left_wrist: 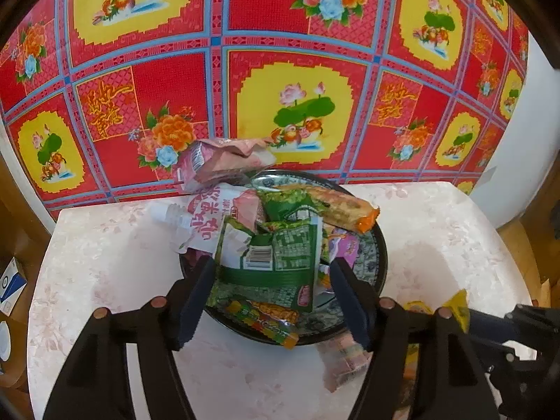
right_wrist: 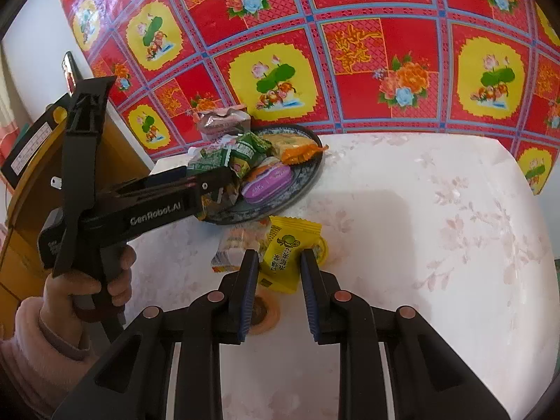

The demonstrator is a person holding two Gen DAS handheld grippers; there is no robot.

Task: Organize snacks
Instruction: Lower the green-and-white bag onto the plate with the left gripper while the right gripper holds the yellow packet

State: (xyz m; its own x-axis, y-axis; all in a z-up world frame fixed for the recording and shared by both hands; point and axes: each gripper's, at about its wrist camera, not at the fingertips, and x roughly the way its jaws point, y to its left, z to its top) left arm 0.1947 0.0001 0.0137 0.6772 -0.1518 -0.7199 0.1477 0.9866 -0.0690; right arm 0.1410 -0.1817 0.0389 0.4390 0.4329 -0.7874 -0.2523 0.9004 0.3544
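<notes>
Left gripper [left_wrist: 271, 297]: I read its jaws parted over the plate [left_wrist: 379, 245], pads clear of the green packet [left_wrist: 276, 255] lying between them.
Right gripper [right_wrist: 279, 281]: jaws narrow, pinching the yellow packet [right_wrist: 285, 255].
Yellow packet: crimped edges, green fruit print, held just beyond the plate's near rim.
Snacks on plate: green, purple [right_wrist: 267, 180], orange-ended [left_wrist: 344, 211] wrappers, heaped ahead of my left gripper.
Pink packet [left_wrist: 220, 161]: at the plate's far rim.

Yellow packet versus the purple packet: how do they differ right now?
The yellow packet sits between the right gripper fingers, off the plate; the purple packet lies on the plate, untouched. The yellow one is squarish, the purple one oval. Both are sealed single snacks.
</notes>
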